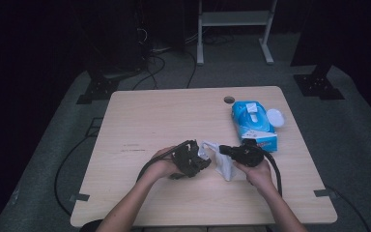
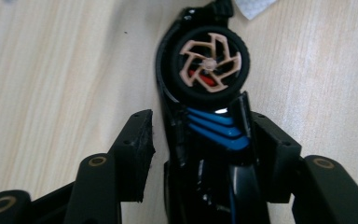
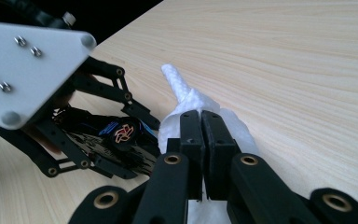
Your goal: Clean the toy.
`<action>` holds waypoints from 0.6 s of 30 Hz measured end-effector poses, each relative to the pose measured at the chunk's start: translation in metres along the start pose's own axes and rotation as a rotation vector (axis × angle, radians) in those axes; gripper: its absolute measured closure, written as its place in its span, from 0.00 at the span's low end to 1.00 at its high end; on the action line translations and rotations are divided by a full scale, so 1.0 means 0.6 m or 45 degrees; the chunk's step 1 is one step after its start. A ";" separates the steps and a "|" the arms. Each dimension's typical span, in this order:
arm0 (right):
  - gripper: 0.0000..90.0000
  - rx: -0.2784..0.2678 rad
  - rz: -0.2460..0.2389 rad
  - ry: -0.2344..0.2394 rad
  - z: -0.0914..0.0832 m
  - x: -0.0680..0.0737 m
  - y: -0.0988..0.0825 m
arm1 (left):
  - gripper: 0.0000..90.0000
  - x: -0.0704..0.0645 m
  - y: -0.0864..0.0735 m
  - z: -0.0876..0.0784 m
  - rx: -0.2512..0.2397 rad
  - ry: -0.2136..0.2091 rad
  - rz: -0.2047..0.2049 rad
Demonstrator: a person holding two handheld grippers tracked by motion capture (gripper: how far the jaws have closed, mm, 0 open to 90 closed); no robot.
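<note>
Toy car (image 2: 209, 121) sits between parted left tongs (image 2: 200, 154); right tongs (image 3: 201, 140) pinch wipe (image 3: 186, 100).

From above I see my left gripper (image 1: 192, 158) and right gripper (image 1: 236, 152) low on a pale wooden table (image 1: 174, 116), pointing toward each other with a crumpled white wipe (image 1: 223, 163) between them. The right gripper's tip meets the wipe, while something small and dark sits in the left one, too murky for me to name. Just behind the right gripper lies a blue pack of wipes (image 1: 253, 124) with a white round lid (image 1: 275, 117) beside it, and black cables (image 1: 159, 67) trail across the grey floor (image 1: 357, 140) beyond.
</note>
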State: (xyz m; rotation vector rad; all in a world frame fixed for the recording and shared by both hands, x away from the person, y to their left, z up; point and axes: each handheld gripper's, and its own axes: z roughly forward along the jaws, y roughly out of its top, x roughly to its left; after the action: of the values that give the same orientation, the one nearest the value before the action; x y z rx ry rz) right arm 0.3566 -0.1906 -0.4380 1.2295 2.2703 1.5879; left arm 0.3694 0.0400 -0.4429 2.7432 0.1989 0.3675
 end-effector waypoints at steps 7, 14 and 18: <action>0.97 0.005 -0.004 -0.003 0.003 0.000 -0.002 | 0.59 0.000 0.000 0.000 0.009 -0.020 0.012; 0.97 -0.001 0.001 0.005 0.000 0.002 0.000 | 0.64 0.001 -0.006 -0.010 -0.024 0.042 0.002; 0.97 -0.018 -0.016 0.029 -0.007 0.009 0.008 | 0.64 0.003 -0.014 -0.028 -0.188 0.070 -0.010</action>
State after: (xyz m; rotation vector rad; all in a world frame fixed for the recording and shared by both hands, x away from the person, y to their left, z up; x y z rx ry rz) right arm 0.3537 -0.1896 -0.4302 1.1979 2.2712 1.6194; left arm 0.3657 0.0539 -0.4308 2.5889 0.1888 0.4378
